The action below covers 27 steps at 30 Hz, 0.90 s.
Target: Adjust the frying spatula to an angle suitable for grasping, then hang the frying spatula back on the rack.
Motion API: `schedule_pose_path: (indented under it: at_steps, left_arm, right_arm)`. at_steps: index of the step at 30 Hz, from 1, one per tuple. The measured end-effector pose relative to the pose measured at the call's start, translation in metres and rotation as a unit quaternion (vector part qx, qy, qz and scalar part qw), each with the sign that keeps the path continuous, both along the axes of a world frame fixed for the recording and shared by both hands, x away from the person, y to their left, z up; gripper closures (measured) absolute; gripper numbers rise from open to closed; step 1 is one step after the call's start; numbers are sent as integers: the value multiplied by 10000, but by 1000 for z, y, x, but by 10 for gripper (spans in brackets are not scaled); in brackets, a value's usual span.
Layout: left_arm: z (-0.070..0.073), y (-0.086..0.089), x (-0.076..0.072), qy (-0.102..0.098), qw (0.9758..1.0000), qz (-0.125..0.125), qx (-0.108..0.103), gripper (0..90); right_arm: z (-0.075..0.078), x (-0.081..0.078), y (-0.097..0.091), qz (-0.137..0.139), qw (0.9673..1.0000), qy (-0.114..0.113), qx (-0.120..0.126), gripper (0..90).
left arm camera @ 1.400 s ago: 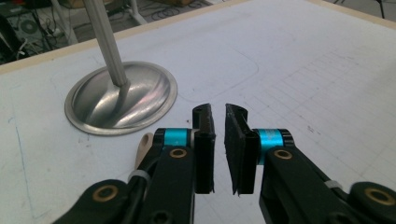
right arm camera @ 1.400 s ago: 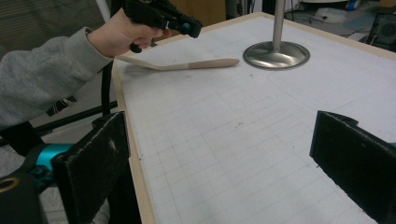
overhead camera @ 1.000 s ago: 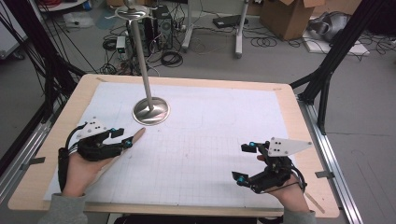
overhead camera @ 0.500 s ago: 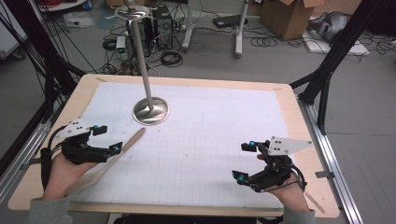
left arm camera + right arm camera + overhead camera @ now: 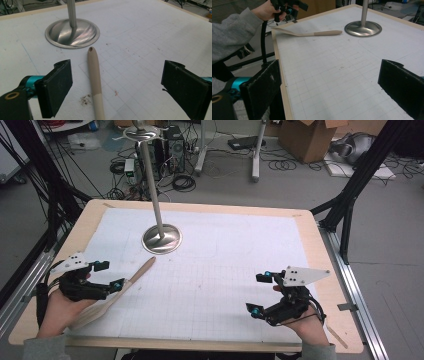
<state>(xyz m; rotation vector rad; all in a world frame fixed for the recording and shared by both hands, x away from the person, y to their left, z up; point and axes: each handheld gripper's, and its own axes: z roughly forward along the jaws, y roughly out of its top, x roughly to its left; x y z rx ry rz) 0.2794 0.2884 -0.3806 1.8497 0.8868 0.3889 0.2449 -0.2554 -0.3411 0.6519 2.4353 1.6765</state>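
Cables, a cardboard box and stand legs crowd the floor beyond the wooden table (image 5: 320, 270), whose top is covered by a white gridded mat (image 5: 225, 270). Toward the upper left of the high view a metal stand (image 5: 161, 239) rises from its round base.

At the lower left of that view lies a wooden spatula (image 5: 131, 284), flat on the mat, its handle tip pointing up toward the stand's base and stopping just short of it. A second ago the left gripper (image 5: 102, 279) had its jaws set close about the handle; they have since been spreading, and now they stand wide with the handle lying free between them, neither pad touching it. The left gripper view bears this out: the spatula (image 5: 95, 82) runs up the middle, well clear of both black pads. The hand has also slid back along the spatula toward the lower left corner.

So I take it the spatula has been let go and set down, and the placing looks finished.

At the lower right, the right gripper (image 5: 260, 294) sits as it did before, jaws apart and gripping nothing.
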Motion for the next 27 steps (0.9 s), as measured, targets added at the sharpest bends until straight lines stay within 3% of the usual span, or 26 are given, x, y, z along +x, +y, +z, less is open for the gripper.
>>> schedule_pose_path:
  at_steps: [4,13,24,27]
  left_arm:
    - [-2,1,0,5,10000,19,45,107]
    - [-6,12,0,34,9999,153,-63,108]
    - [-10,10,1,10,9996,276,34,108]
    - [-12,11,2,77,9996,270,-22,103]
  right_arm:
    - [1,0,-2,-32,10000,6,21,40]
    - [0,0,-1,-22,10000,12,3,40]
    - [0,0,-2,-28,10000,13,-2,40]
    - [0,0,-2,-30,10000,0,5,40]
